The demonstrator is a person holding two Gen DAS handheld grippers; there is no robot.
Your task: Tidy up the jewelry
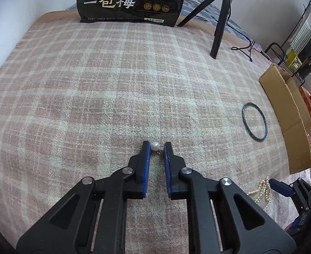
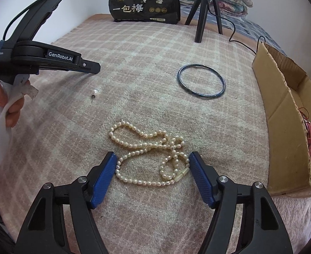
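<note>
Blue-padded fingers of the right gripper (image 2: 152, 158) stand wide apart, straddling a tangled white pearl necklace (image 2: 149, 152) on the pink plaid blanket (image 2: 134, 63), gripping nothing. Beyond the necklace lies a dark blue-green bangle (image 2: 201, 81); right of it sits an open cardboard box (image 2: 282, 114). Left of the necklace, the left gripper (image 1: 156, 146) is narrowly parted around a small pearl earring (image 1: 155, 146), perhaps just touching one pad.
</note>
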